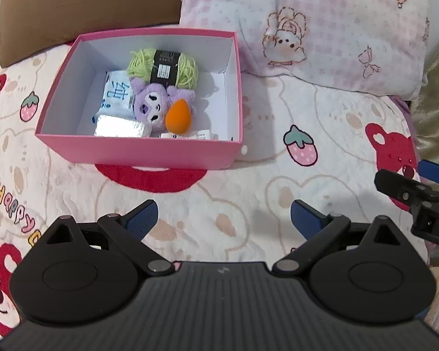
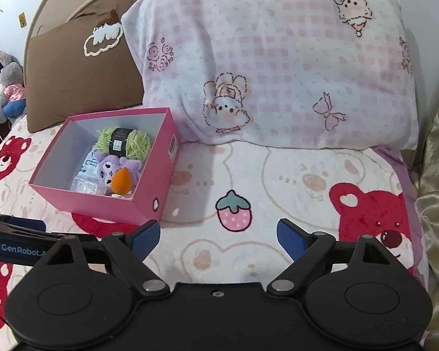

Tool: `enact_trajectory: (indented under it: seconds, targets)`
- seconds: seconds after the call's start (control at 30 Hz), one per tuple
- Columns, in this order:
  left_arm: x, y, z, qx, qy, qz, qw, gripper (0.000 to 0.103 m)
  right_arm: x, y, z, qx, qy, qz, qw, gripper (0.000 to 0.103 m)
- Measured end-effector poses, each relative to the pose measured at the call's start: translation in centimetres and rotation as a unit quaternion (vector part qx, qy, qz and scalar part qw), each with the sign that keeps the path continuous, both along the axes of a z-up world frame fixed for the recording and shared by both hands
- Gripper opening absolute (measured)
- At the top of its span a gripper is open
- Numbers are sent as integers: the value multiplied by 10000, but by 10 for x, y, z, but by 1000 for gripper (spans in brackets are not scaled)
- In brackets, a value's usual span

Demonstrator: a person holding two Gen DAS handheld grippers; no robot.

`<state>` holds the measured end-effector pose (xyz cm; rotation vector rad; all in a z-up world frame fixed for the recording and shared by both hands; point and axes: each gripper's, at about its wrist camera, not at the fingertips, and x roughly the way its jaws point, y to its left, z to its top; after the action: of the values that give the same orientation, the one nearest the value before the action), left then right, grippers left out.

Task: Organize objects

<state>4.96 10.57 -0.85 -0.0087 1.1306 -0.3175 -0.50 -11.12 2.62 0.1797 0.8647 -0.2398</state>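
Your left gripper sits nearer the pink box, which lies ahead and left of its spread, empty fingers, long side across; your right gripper, likewise spread and empty, is farther right.

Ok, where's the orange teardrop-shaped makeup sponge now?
Inside the pink cardboard box, left of centre in both views, the orange teardrop-shaped makeup sponge leans against the purple plush toy.

You have one pink box on the bed. Inside it, count six things: one green yarn skein, one purple plush, one orange sponge, one blue-white packet, one silver packet, one white tube. Behind the box, two pillows: one brown, one pink-checked.
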Motion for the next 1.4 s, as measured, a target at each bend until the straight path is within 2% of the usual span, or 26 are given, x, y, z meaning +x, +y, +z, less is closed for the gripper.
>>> enact_trajectory:
  seconds: [0.3, 0.5, 0.6, 0.77, 0.9, 1.13, 1.4]
  targets:
    - [-2, 0, 2, -47, -45, 18, 10000, 98, 0, 1, 2, -27, 65, -19, 10000, 90]
    - [-10, -4, 13, 189, -417, -54, 9989, 98, -2, 2, 2, 19, 144, -93, 9999, 90]
    - [-11, -6, 15, 241, -475, -133, 9985, 98, -3, 2, 2, 32, 204, -156, 9997, 90]
    - [-14, -8, 17, 407, -714, -30, 9966, 98, -3, 2, 2, 74, 248, -199, 9995, 90]
    - [-12, -5, 18, 354, -660, 33, 9972, 98, -2, 1, 1, 116, 298, -222, 9992, 90]
    - [-13, -7, 16, 569, -704, 42, 9959, 98, 0, 0, -2, 144, 339, -294, 9989, 90]
    - [-12, -9, 15, 577, -683, 35, 9960, 99, 0, -2, -3, 100, 367, -341, 9987, 90]
